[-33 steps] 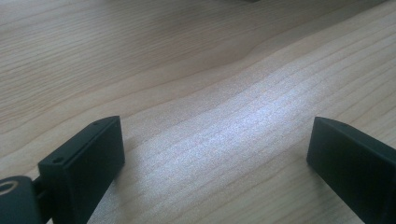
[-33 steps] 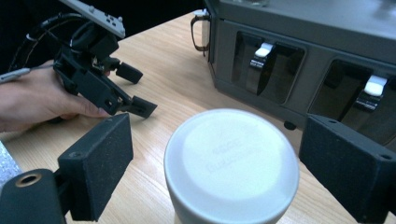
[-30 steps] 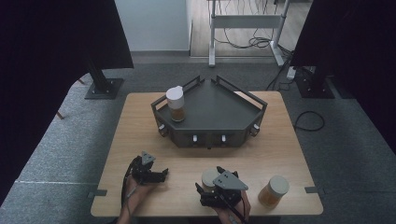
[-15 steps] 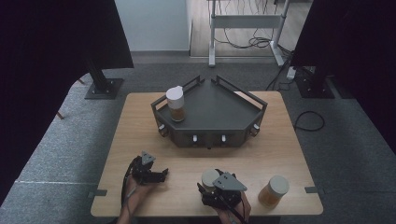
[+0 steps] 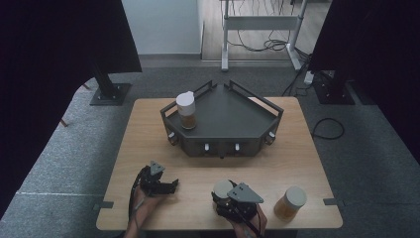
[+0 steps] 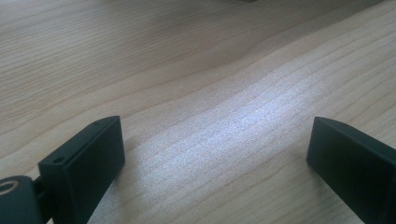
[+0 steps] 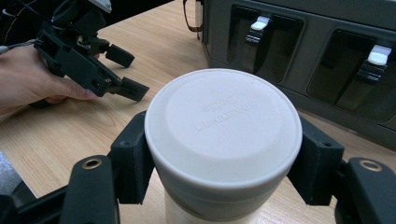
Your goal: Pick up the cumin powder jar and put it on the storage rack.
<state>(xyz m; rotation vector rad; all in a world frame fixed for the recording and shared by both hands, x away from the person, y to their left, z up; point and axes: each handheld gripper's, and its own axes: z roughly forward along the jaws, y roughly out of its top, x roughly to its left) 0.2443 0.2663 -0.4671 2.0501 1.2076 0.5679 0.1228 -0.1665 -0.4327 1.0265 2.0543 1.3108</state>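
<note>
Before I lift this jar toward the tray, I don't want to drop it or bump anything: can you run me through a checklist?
1. Right gripper around the white-lidded jar, a jaw on each side just under the lid: ok.
2. Grip firm enough to lift: cannot tell.
3. Left gripper open, holding nothing, resting apart from the jar: ok.
4. Free floor on the dark tray right of the jar already standing there: ok.
5. Third jar near the table's right edge stands off the straight path to the tray: ok.
</note>
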